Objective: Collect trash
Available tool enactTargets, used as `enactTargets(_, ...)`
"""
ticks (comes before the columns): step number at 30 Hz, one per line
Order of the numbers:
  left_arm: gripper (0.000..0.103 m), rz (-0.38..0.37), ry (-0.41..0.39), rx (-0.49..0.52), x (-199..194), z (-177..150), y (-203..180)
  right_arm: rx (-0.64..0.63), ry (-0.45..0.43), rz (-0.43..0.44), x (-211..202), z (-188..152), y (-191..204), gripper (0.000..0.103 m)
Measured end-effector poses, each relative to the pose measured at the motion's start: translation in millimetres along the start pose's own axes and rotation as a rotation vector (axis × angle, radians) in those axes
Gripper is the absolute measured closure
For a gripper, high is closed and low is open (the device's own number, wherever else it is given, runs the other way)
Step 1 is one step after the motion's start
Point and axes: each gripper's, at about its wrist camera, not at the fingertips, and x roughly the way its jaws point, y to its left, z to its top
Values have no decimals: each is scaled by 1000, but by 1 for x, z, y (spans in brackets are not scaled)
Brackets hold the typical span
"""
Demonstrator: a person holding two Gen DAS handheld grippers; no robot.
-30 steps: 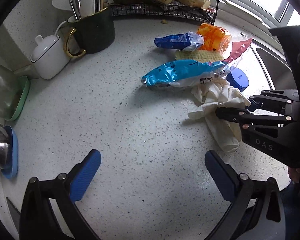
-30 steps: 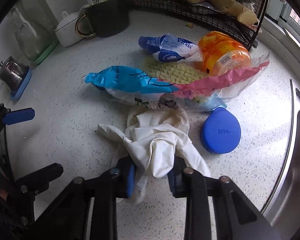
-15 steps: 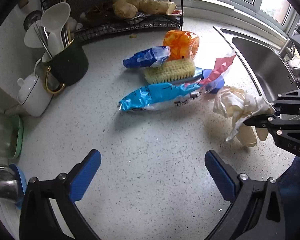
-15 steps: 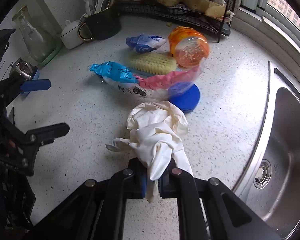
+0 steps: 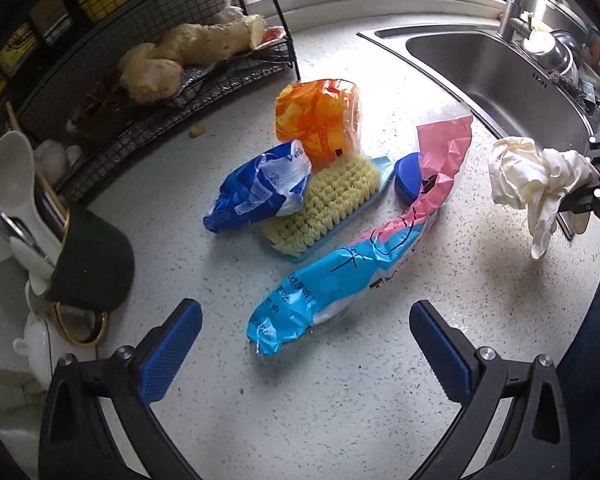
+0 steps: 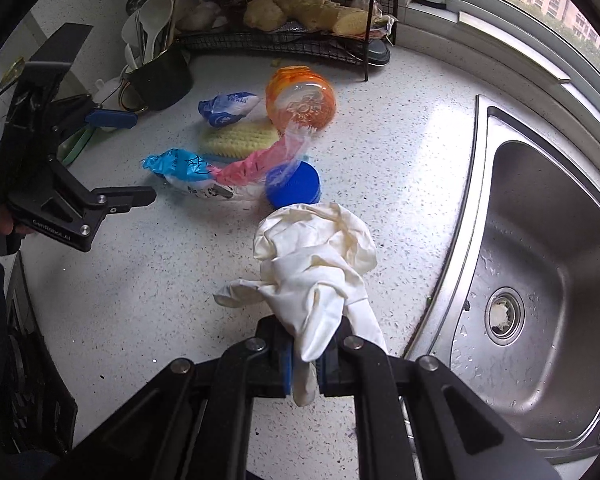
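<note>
My right gripper is shut on a crumpled white rubber glove and holds it above the speckled counter; the glove also shows at the right in the left wrist view. My left gripper is open and empty, just in front of a light blue and pink plastic wrapper. Behind it lie a dark blue wrapper, an orange wrapper, a yellow scrub brush and a blue lid. The same pile shows in the right wrist view, with the light blue wrapper at its left.
A steel sink lies to the right. A black wire rack with ginger stands at the back. A dark green utensil mug and a white teapot stand at the left.
My right gripper closed on the glove, lifted it off the counter and drew it back to the right, away from the pile. My left gripper moved closer to the wrappers.
</note>
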Motion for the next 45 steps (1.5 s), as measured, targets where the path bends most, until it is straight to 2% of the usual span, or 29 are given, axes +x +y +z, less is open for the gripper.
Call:
enactTargets(4, 0, -13, 64, 47, 26, 6, -1, 18, 5, -14, 2, -2, -1, 95)
enactTargets(6, 0, -7, 63, 68, 32, 7, -5, 29, 4, -24, 1, -1, -3, 95)
enactTargets(9, 3, -43, 52, 56, 37, 7, -7, 42, 1, -35, 2, -1, -6, 95)
enactTargets(11, 28, -74, 67, 40, 43, 6, -8, 51, 3, -38, 3, -1, -6, 95)
enactTargets(13, 37, -81, 87, 36, 49, 3, -12, 52, 6, -40, 4, -1, -5, 95)
enactTargets(18, 57, -120, 71, 12, 44, -2, -19, 39, 6, -42, 5, 1, -2, 95)
enactTargets(20, 69, -124, 66, 2, 42, -4, -24, 42, 3, -38, 5, 2, -2, 95)
enactTargets(23, 79, -170, 62, -30, 37, -8, -34, 40, -1, -33, 5, 1, -2, 95)
enactTargets(32, 80, -168, 62, -147, 20, -26, -71, 20, -35, -21, -8, -7, -5, 95)
enactTargets(41, 80, -147, 27, -247, -23, -33, -102, -41, -69, -28, -27, -16, -9, 95)
enactTargets(45, 80, -100, 28, -284, -45, -38, -116, -60, -82, -17, -35, -23, -13, 95)
